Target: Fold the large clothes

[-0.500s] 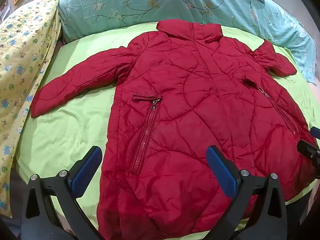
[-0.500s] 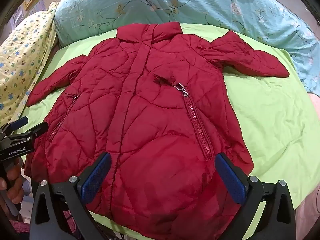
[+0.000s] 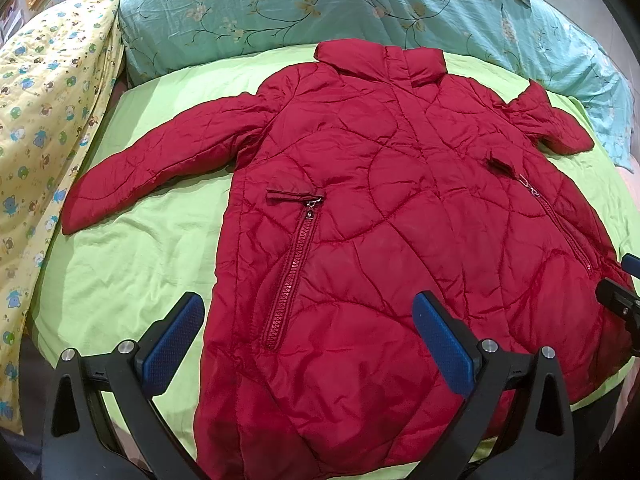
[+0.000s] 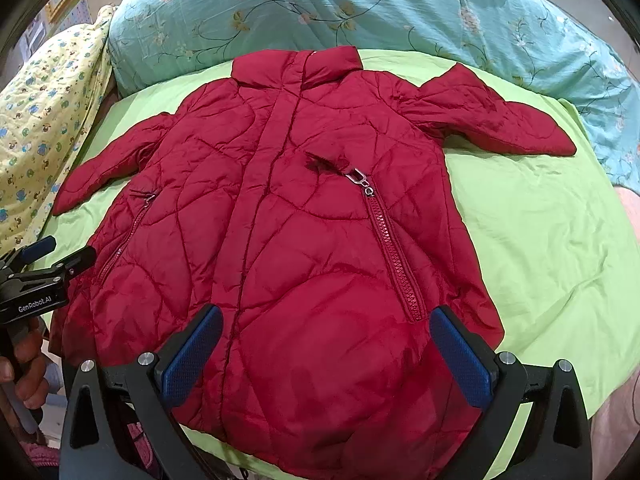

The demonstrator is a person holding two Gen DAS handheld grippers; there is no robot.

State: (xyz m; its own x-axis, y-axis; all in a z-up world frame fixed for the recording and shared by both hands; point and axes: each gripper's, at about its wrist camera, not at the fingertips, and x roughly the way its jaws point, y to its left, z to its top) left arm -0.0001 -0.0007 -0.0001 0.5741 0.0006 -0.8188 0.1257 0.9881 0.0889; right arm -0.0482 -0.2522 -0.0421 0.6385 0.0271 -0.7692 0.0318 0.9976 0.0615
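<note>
Two views, almost nothing changed since half a second ago, so we judge folding not yet begun. Left wrist: left gripper point(image 3: 308, 334) gaping empty above the hem of the red quilted coat point(image 3: 400, 220), which lies flat, front up, on the green sheet point(image 3: 132, 264). Right wrist: right gripper point(image 4: 326, 352) equally wide, empty, above the hem; sleeves point(image 4: 492, 120) spread, collar toward the floral pillow point(image 4: 320, 8).
</note>
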